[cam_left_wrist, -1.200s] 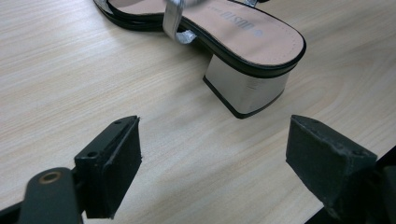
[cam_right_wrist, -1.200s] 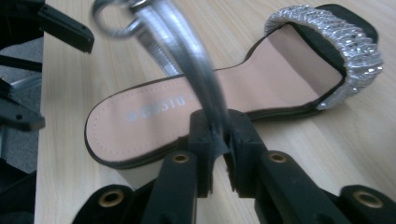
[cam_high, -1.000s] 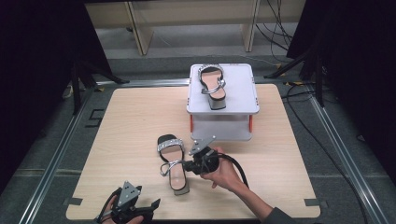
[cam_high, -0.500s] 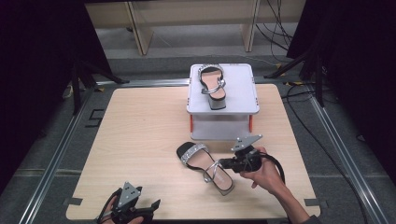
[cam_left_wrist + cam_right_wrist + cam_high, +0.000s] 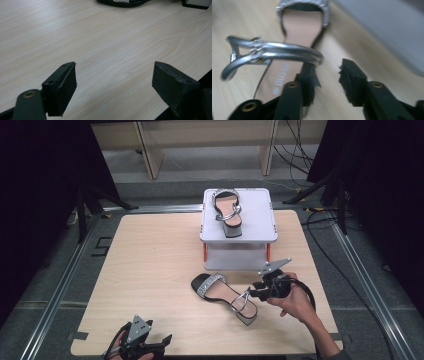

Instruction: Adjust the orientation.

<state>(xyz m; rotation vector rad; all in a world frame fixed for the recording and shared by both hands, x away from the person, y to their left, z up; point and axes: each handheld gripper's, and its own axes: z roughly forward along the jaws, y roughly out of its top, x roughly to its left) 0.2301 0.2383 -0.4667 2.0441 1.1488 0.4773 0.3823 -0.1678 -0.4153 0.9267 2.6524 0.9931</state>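
So the job here looks like getting the pair of sandals up on the white stand (image 5: 260,222) at the far side of the table (image 5: 150,270): one sandal on the stand (image 5: 227,210) is already parked on top, and the sandal on the table (image 5: 222,292) is lying just near of the stand, a bit right of centre, toe strap pointing far-left and heel near-right. The right gripper (image 5: 256,292) sits right at the heel end, and its jaws have just been opening; in the right gripper view the silver ankle strap (image 5: 274,53) loops over the left jaw rather than between the two, and nothing is pinched, so I'd call it let go, jaws apart. Looks to me like a drag-and-release step: shoe shifted closer to the stand, now being re-gripped. Next move probably needs a firmer bite on the heel or sole edge, not the floppy strap, then a lift high enough to clear the stand's top edge and a set-down beside the first sandal. The left gripper (image 5: 142,346) is idling at the near-left edge, jaws wide apart over bare wood with nothing in them.
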